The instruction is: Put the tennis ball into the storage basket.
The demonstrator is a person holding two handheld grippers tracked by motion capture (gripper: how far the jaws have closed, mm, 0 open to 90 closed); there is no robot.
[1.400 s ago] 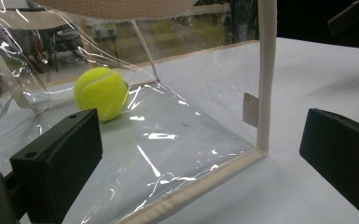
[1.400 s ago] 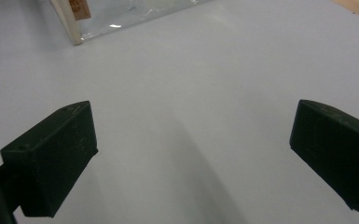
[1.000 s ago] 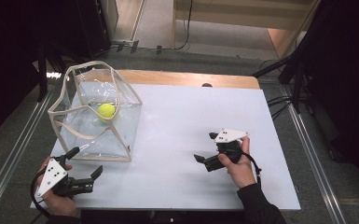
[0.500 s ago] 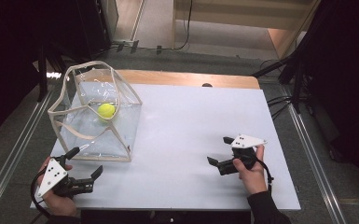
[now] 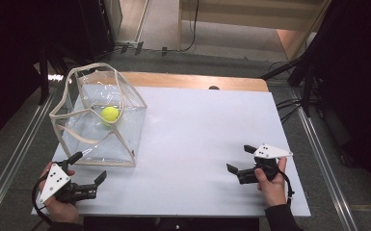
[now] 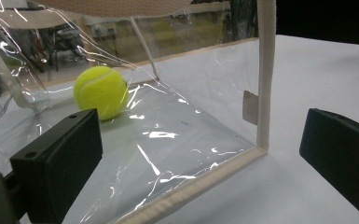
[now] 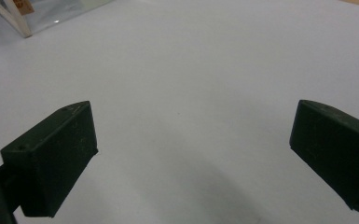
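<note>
We hold the left gripper (image 5: 87, 169), jaws released, beside the clear bag (image 5: 101, 126) to reach its tennis ball (image 5: 110, 114); our right gripper (image 5: 240, 161) idles released.

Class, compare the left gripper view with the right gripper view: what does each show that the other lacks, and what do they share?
Left gripper view: a yellow ball inside the clear bag, seen through its wall, between the open left tool jaws. Right gripper view: the open right tool over bare table, with just a corner of the bag at top left. Both share the white table, the bag, and wide-apart black jaws holding nothing.
</note>
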